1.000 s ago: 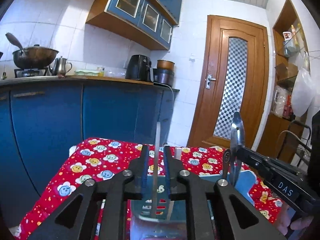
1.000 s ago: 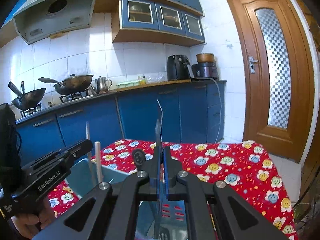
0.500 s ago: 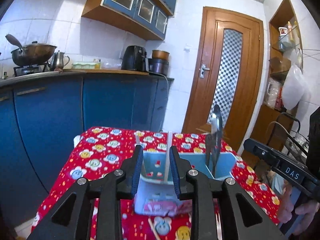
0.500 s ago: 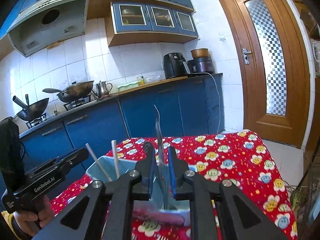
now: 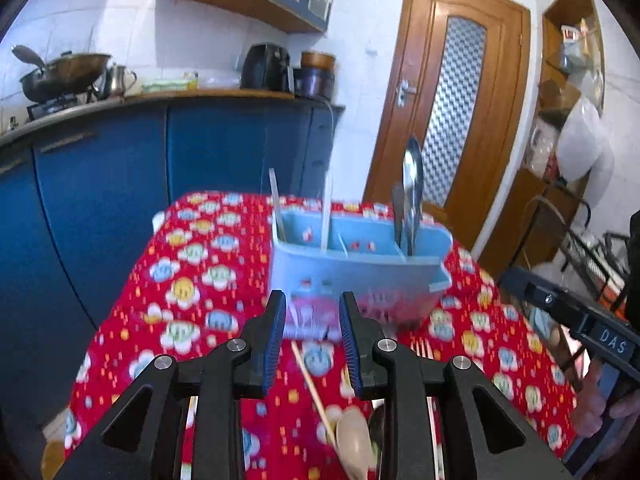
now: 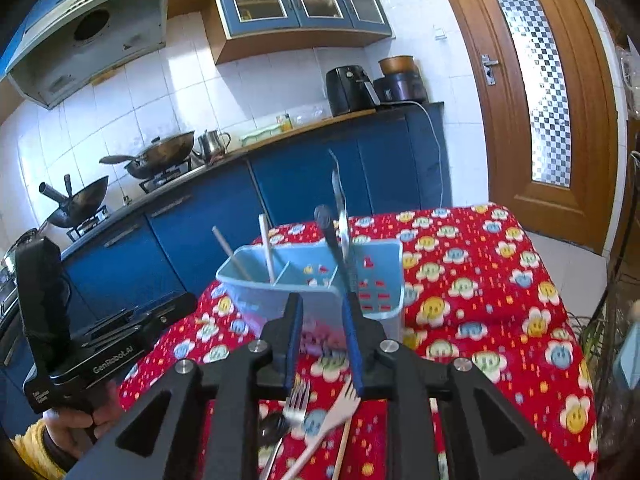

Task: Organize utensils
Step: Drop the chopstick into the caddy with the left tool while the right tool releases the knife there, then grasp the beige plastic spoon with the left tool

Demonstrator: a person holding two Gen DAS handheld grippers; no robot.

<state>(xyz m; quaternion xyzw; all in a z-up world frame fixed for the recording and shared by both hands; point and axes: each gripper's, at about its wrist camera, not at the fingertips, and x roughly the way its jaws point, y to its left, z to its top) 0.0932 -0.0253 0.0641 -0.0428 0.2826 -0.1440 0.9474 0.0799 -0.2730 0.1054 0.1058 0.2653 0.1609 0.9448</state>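
left gripper (image 5: 312, 340): released, nothing held | right gripper (image 6: 322, 338): released, nothing held | caddy (image 6: 256, 304): chopsticks (image 6: 266, 252) and spoons (image 6: 340, 216) kept in separate compartments | fork (image 6: 298, 400) lies loose on tablecloth (image 6: 480, 280), judged next

This is a home kitchen: blue base cabinets (image 6: 332, 184) run under a wooden counter along a white-tiled wall (image 6: 132, 108), with glass-fronted wall cupboards (image 6: 300, 0) and an extractor hood (image 6: 88, 32) above. Two woks (image 6: 160, 156) sit on a gas stove beside a steel kettle (image 6: 214, 142), and a black air fryer (image 6: 348, 90) stands farther along. A wooden door (image 6: 540, 92) with a chequered glass panel closes the room.
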